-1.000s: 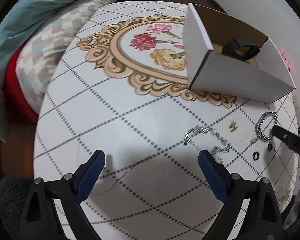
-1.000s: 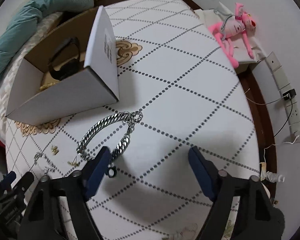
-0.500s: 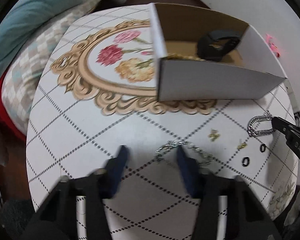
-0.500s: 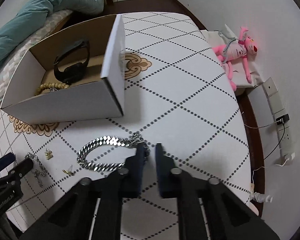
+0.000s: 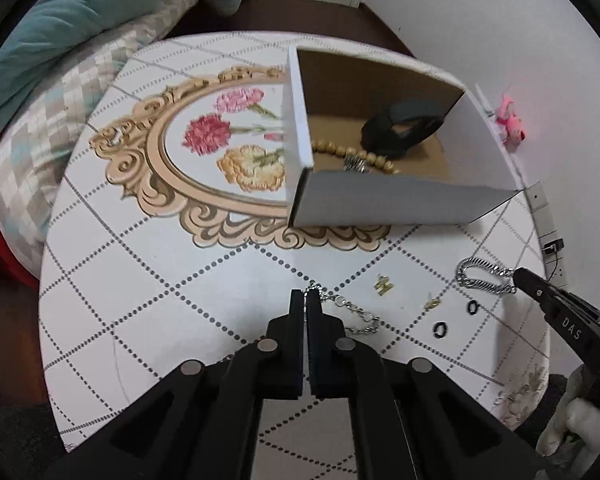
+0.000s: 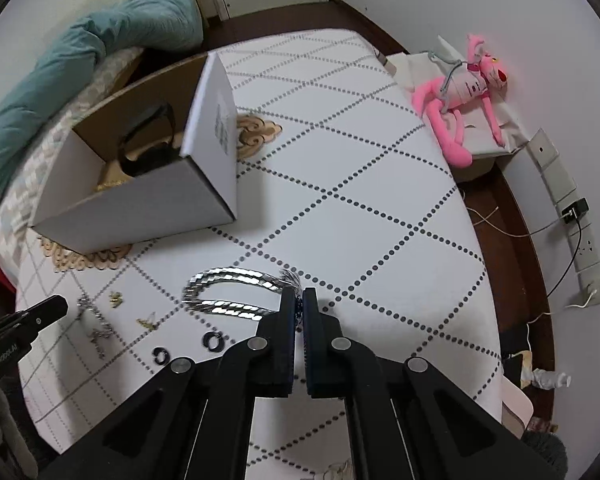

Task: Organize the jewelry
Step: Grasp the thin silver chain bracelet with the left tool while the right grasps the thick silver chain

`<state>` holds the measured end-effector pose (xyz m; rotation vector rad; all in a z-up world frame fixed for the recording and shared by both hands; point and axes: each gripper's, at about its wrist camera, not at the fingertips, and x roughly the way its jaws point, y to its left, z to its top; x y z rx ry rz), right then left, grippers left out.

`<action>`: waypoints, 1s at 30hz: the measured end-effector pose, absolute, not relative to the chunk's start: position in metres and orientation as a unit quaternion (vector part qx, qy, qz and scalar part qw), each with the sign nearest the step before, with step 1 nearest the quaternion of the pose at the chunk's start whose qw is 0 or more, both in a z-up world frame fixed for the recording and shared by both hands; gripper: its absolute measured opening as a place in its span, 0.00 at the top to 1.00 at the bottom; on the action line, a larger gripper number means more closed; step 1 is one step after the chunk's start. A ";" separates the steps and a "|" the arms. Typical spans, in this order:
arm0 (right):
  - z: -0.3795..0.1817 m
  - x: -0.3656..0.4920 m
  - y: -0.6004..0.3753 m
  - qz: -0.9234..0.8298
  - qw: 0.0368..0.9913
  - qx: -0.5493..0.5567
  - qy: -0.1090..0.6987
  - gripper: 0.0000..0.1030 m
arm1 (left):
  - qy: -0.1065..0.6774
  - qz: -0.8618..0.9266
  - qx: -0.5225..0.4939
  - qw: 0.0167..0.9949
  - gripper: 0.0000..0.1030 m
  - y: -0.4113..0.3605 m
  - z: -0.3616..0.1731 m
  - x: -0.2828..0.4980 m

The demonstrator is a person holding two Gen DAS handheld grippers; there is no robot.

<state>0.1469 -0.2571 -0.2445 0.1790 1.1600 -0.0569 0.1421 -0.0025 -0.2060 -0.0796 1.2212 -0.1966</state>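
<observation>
My left gripper (image 5: 305, 298) is shut on one end of a thin silver chain (image 5: 354, 312) that lies on the table; it also shows in the right wrist view (image 6: 94, 322). My right gripper (image 6: 299, 294) is shut on the clasp end of a thick silver curb bracelet (image 6: 228, 292), which also shows in the left wrist view (image 5: 480, 278). An open white cardboard box (image 5: 380, 204) holds a black watch (image 5: 402, 130) and a gold bead bracelet (image 5: 356, 156). Two small gold earrings (image 5: 384, 286) and two black rings (image 5: 440, 328) lie between the grippers.
The round table (image 5: 140, 280) has a white cloth with dotted diamonds and a floral gold-framed print. Pillows and a teal blanket (image 5: 80, 20) lie beyond its left edge. A pink plush toy (image 6: 464, 92) and a power strip (image 6: 580, 236) lie off the right edge.
Both grippers went from wide open to shut. The left closed on the thin chain's end, the right on the thick bracelet's clasp. Both views have shifted a little over the table.
</observation>
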 end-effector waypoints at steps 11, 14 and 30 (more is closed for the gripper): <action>-0.219 0.141 -0.252 -0.009 0.846 0.085 0.526 0.97 | 0.576 -0.107 -0.046 0.809 0.67 0.010 -0.220 0.150; -0.222 0.140 -0.253 -0.011 0.844 0.089 0.529 0.97 | 0.584 -0.107 -0.047 0.803 0.51 0.008 -0.231 0.150; -0.244 0.137 -0.259 -0.027 0.835 0.105 0.540 0.97 | 0.567 -0.110 0.037 0.816 0.97 -0.037 -0.237 0.154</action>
